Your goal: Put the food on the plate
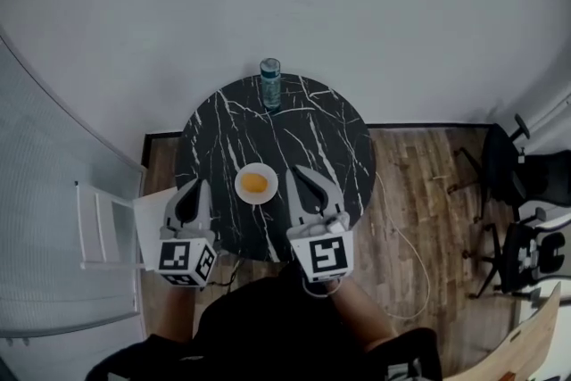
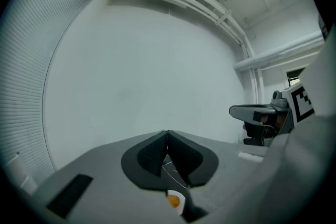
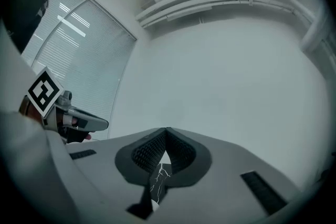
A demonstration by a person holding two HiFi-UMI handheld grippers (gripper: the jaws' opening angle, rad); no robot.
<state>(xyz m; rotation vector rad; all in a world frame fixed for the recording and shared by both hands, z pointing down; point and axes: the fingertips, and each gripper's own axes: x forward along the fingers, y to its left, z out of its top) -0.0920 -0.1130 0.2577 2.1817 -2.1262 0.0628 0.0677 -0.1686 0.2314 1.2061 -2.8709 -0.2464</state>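
An orange piece of food (image 1: 254, 183) lies on a small white plate (image 1: 243, 192) near the front of the round black marble table (image 1: 312, 138). My left gripper (image 1: 197, 185) is held at the table's left front edge, jaws shut with nothing between them. My right gripper (image 1: 297, 171) hovers just right of the plate, jaws also shut and empty. In the left gripper view the shut jaws (image 2: 167, 134) point up at the wall, with the food (image 2: 174, 200) and plate glimpsed below them. The right gripper view shows its closed tips (image 3: 166, 130) and a sliver of marble.
A clear water bottle (image 1: 270, 82) stands at the table's far edge. A white chair (image 1: 107, 227) sits left of the table, black office chairs (image 1: 508, 192) at the right, and a white cable (image 1: 406, 254) lies on the wooden floor.
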